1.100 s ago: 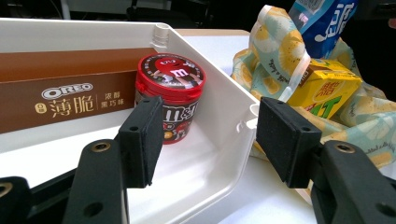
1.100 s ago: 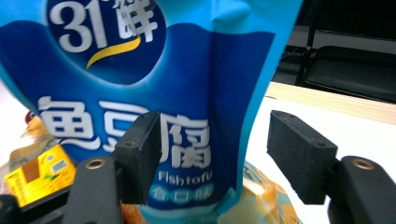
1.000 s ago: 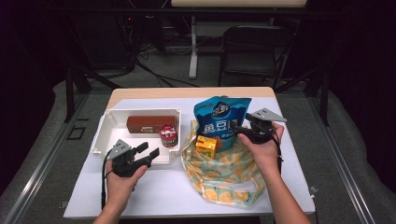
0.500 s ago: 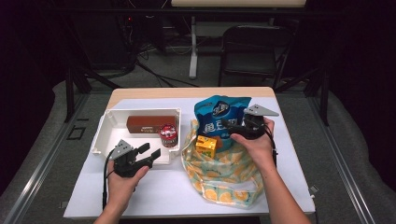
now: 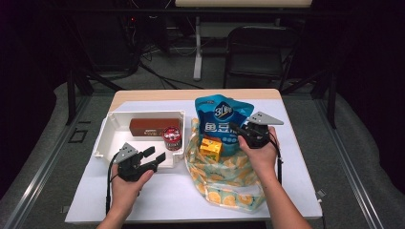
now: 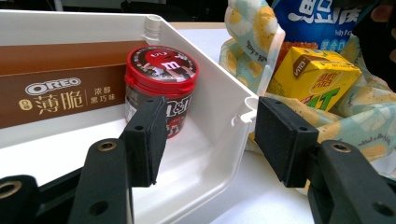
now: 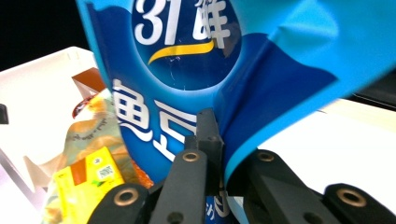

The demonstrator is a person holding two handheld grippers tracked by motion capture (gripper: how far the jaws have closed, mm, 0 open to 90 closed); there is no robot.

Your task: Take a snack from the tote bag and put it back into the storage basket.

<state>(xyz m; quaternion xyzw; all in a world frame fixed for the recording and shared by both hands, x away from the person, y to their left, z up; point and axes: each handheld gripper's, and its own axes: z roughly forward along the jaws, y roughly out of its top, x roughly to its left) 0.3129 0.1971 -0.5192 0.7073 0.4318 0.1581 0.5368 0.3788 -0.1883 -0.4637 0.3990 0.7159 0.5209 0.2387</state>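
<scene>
- Blue snack pouch (image 5: 220, 119) stands in the mouth of the patterned bag (image 5: 229, 179), at 12 o'clock from the yellow juice box (image 5: 210, 148).
- Your right gripper (image 5: 239, 131) has just been closing; its jaws now pinch the pouch's side edge.
- Pouch looks light, soft and slick, likely to crumple. Hold the flat seam, not the puffed middle.
- Your left gripper (image 5: 154, 157) sits half open, holding nothing, at 6 o'clock of the white tray (image 5: 107, 136).

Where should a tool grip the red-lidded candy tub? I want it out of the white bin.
Grip the candy tub across its round body just under the lid, coming from above: it stands upright against the white bin wall, with the brown biscuit box close behind.
</scene>
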